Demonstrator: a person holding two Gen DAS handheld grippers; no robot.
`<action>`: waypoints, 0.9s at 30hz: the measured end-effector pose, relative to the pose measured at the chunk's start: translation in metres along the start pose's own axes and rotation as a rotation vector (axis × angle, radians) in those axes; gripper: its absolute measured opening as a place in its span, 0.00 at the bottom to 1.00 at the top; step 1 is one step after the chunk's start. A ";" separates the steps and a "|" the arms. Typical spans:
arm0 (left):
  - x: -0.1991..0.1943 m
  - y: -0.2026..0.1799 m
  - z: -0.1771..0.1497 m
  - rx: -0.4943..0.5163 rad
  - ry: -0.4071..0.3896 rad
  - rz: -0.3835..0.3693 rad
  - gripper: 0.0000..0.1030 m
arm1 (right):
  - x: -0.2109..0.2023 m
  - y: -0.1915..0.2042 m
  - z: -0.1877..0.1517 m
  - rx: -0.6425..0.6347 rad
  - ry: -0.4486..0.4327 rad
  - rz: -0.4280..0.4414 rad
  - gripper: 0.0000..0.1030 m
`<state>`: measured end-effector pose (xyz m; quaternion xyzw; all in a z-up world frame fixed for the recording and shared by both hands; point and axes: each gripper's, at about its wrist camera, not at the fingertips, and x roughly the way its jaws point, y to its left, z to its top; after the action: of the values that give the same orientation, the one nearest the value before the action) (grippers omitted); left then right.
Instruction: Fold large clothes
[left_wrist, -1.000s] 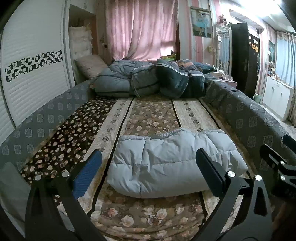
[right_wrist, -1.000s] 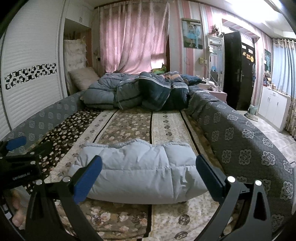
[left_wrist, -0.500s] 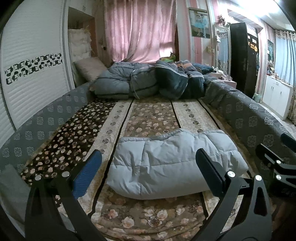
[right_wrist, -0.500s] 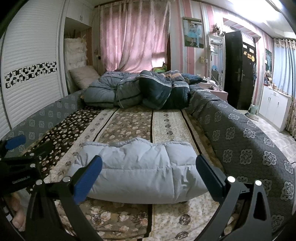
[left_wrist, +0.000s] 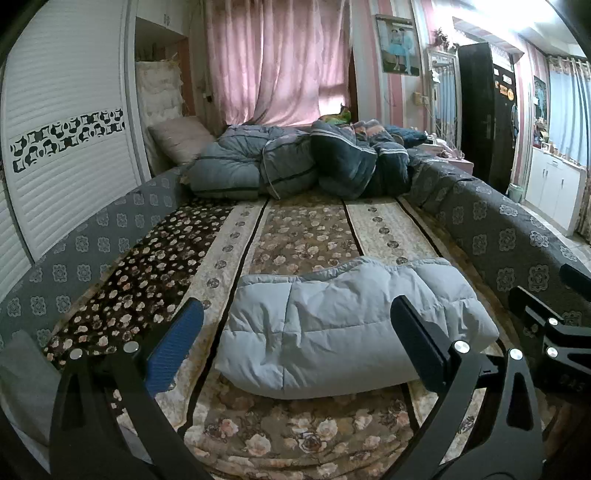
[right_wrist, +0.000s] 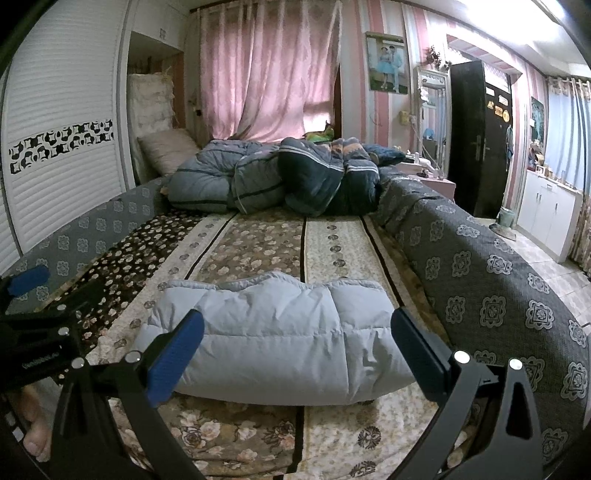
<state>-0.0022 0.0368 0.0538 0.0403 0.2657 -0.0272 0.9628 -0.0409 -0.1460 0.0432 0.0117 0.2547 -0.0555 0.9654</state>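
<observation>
Plainly, both tools are idle. The left tool has its jaws spread wide with nothing between them, held back from the near edge of the folded garment; the right tool is just as wide open and just as empty, hanging at the same near edge. Neither touches cloth.

By the look of it the folding is finished or close to it, and this is a pause to check the result. If anything remains, the next move calls for a pinch on a near corner at each side, lifting evenly so the thick padding does not spring open, or a flat press along the top to settle the bundle.

The pale blue puffer jacket lies near the foot of the bed, across the floral stripes of the cover, folded into a plump oblong. Its quilted panels bulge, the top edge rises in soft humps, and no sleeve hangs loose from what shows.
</observation>
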 end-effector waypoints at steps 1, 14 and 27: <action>0.001 0.000 0.000 0.001 0.001 0.000 0.97 | 0.001 0.000 0.000 0.000 0.001 0.002 0.98; 0.004 -0.002 -0.004 0.008 0.003 -0.003 0.97 | 0.004 -0.004 -0.004 -0.004 0.004 -0.004 0.98; 0.005 -0.001 -0.006 0.006 0.003 0.004 0.97 | 0.008 -0.005 -0.007 -0.007 0.008 -0.005 0.98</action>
<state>-0.0014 0.0363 0.0461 0.0436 0.2669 -0.0262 0.9624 -0.0377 -0.1516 0.0332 0.0078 0.2588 -0.0568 0.9642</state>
